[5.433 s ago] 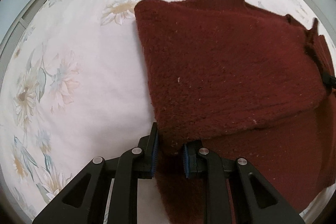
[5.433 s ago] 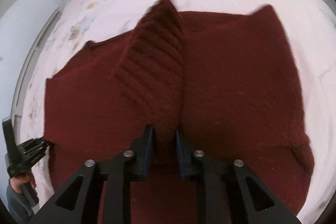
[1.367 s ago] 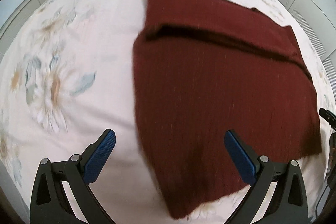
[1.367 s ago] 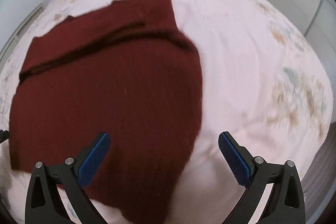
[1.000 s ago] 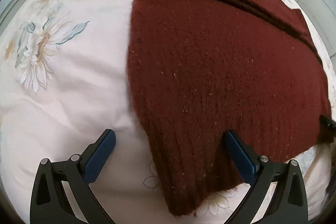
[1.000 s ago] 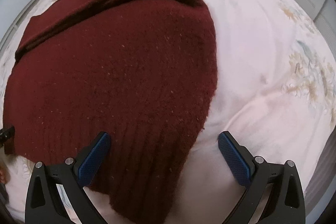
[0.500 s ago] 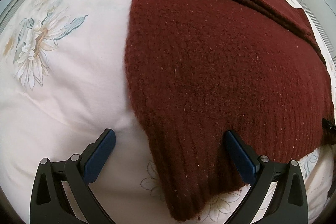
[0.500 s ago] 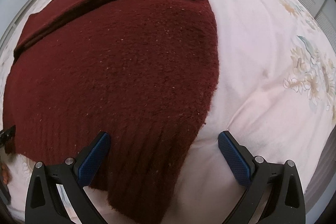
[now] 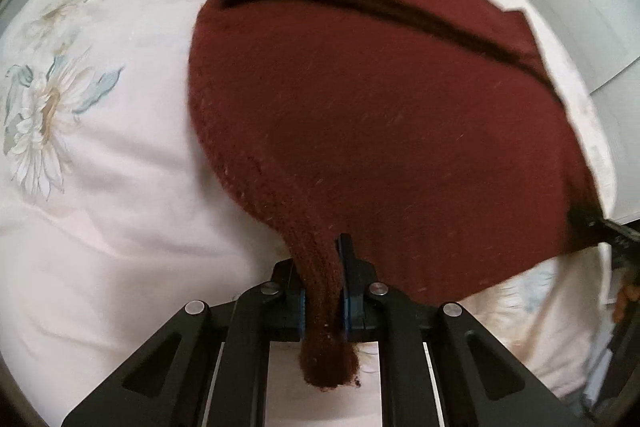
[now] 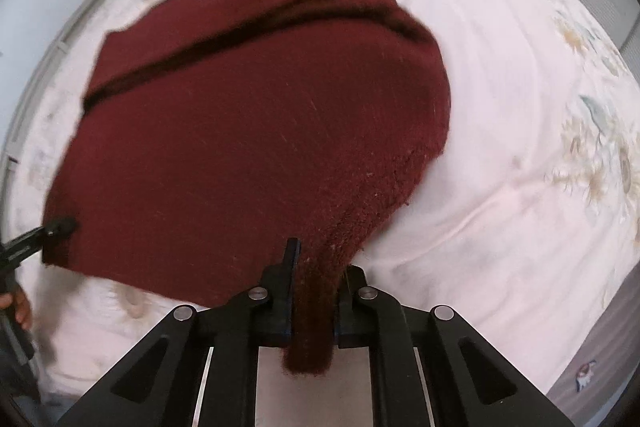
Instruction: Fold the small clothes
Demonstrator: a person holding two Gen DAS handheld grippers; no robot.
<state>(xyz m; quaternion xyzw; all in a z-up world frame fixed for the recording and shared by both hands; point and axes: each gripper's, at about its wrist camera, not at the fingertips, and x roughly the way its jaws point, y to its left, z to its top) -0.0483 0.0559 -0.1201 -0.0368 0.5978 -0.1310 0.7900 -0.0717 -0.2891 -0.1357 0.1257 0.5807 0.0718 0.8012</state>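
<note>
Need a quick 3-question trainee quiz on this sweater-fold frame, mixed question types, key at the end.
1. True or false: the left hand-held gripper is open.
2. What does the right hand-held gripper clamp? A) a corner of the dark red knit sweater B) the floral bedspread C) nothing
3. Fill in: the sweater lies on a ____.

Key: 1 false, it is shut on the sweater's other near corner; 2 A; 3 bedspread, white with flowers.
</note>
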